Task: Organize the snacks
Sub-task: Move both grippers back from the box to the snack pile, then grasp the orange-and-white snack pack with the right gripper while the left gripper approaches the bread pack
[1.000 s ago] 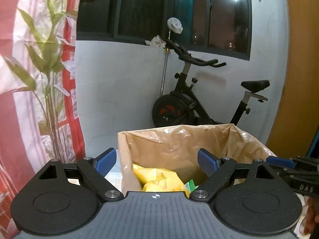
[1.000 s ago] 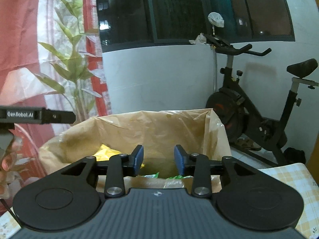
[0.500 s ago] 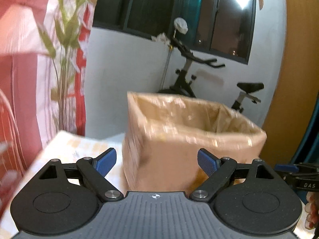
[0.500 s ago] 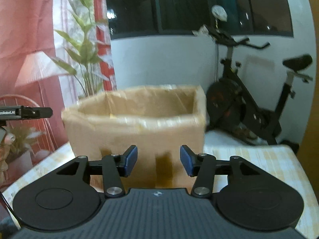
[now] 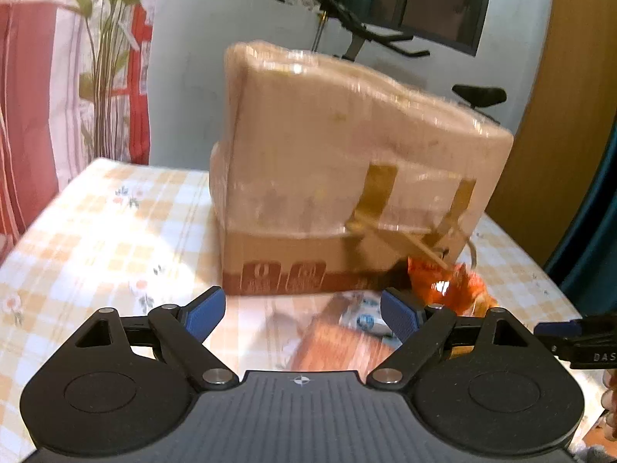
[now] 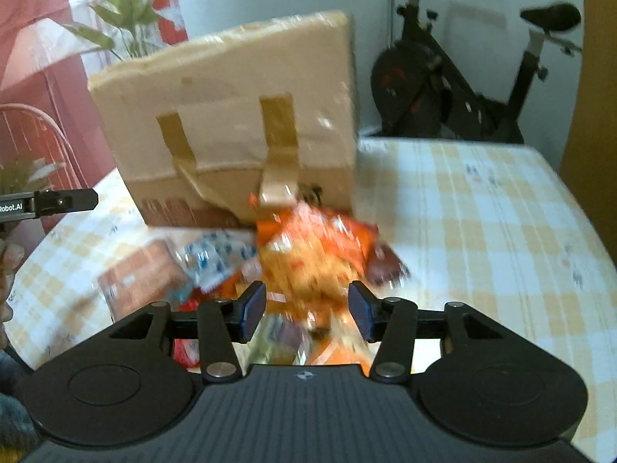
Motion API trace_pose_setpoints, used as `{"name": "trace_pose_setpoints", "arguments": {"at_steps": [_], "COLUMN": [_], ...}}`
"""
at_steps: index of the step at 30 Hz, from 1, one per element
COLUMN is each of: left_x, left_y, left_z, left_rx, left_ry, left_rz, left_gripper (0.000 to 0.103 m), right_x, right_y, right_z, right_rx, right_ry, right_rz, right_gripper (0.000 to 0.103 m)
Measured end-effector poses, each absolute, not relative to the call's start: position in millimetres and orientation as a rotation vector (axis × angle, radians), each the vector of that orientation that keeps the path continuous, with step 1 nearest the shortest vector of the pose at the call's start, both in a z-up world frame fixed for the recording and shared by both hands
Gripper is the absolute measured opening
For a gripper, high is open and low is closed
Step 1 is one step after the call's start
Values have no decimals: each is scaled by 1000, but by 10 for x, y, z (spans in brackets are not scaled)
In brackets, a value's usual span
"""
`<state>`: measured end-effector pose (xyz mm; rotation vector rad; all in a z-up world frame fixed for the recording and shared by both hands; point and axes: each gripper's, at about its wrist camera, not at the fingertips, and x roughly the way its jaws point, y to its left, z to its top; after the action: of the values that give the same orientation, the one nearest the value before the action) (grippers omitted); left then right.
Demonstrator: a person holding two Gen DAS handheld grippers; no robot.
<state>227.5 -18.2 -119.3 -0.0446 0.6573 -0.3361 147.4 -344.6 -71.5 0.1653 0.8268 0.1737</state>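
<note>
A taped cardboard box (image 5: 347,177) stands on the checked tablecloth; it also shows in the right wrist view (image 6: 235,123). A blurred pile of snack packets lies in front of it: an orange packet (image 6: 312,247), a brown one (image 6: 142,274) and a blue-and-white one (image 6: 216,254). In the left wrist view I see the orange packet (image 5: 447,285) and the brown packet (image 5: 327,339). My left gripper (image 5: 302,312) is open and empty above the packets. My right gripper (image 6: 306,310) is open over the orange packet, holding nothing.
The table (image 6: 482,208) has a yellow checked cloth. An exercise bike (image 6: 462,77) stands behind it by the white wall. A red patterned curtain (image 5: 58,77) hangs at the left. The other gripper's tip (image 6: 50,202) shows at the left edge.
Both grippers have pulled back and dropped from over the box opening to low in front of it. The right gripper's jaws have opened wider. The snack pile has come into view.
</note>
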Motion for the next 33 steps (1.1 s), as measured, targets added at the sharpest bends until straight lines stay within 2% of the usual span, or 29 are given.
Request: {"name": "trace_pose_setpoints", "arguments": {"at_steps": [12, 20, 25, 33], "left_x": [2189, 2184, 2189, 2189], "left_y": [-249, -285, -308, -311], "left_z": [-1343, -1407, -1439, -1446], "left_rx": [-32, -25, -20, -21], "left_ry": [688, 714, 729, 732], "left_rz": [-344, -358, -367, -371], "left_gripper": [89, 89, 89, 89], "right_x": [1260, 1274, 1275, 1263], "right_y": [-3561, -3561, -3543, -3487], "right_z": [-935, -1077, -1073, -940], "right_rx": [283, 361, 342, 248], "right_ry": [962, 1004, 985, 909], "right_rz": [163, 172, 176, 156], "right_gripper": [51, 57, 50, 47]}}
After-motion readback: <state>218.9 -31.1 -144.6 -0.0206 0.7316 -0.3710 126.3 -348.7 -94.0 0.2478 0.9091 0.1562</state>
